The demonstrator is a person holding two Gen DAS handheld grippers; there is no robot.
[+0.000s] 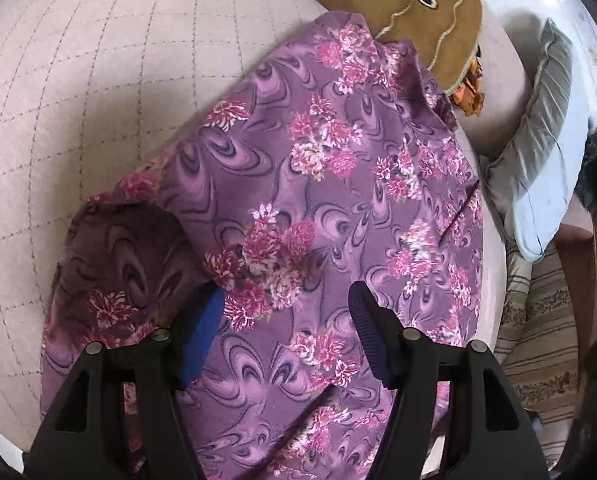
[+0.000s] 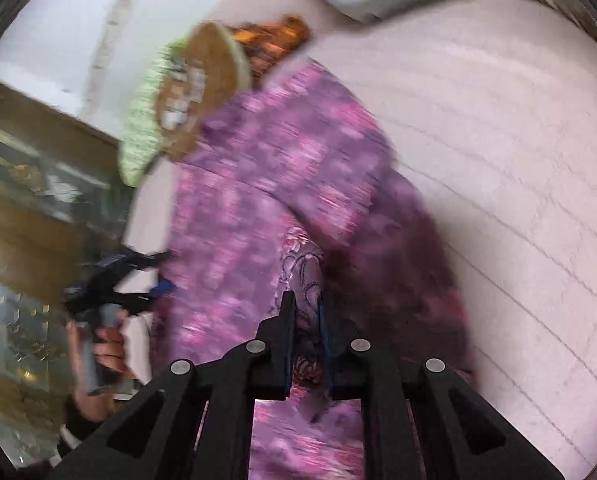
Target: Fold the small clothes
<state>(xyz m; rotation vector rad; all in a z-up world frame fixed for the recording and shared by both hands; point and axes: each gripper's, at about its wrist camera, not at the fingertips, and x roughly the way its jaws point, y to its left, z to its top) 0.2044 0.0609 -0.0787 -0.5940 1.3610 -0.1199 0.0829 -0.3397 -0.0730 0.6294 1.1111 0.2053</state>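
Though smeared by motion in the right wrist view, legible enough for notes. Found purple floral garment [image 1: 338, 184] lying across pale quilted cover [image 1: 98, 80], far end reaching brown panda cushion [image 1: 418, 20] and apparently overlapping its edge, near end trailing under both tools. Recorded left gripper [image 1: 286, 292] with fingers wide apart, hovering just above the cloth, holding nothing; cannot tell whether its blue pad touches the flap beside it. Recorded right gripper [image 2: 304, 300] closed down on a pinched ridge of the same garment, printed fabric standing up between the fingers. Judged fabric thin, light and limp: follows the cover's contours, wrinkles softly, shows no stiffness to keep a crease unaided. Probably a slightly slick weave, so likely to slide on itself when layered; not fragile. Expect sagging between two hold points and trailing of any free corner. Best taken at hem or corner edges rather than mid-panel, pinching one or two layers only. For the free left tool, suggest the darker shaded flap at near-left edge, well apart from the right tool's pinch, to draw that edge taut before laying over. Keep any lift low, to avoid dragging the far end across the cushion or catching orange cloth [image 1: 468, 92] beside it. Judged fold stage early, garment mostly spread.
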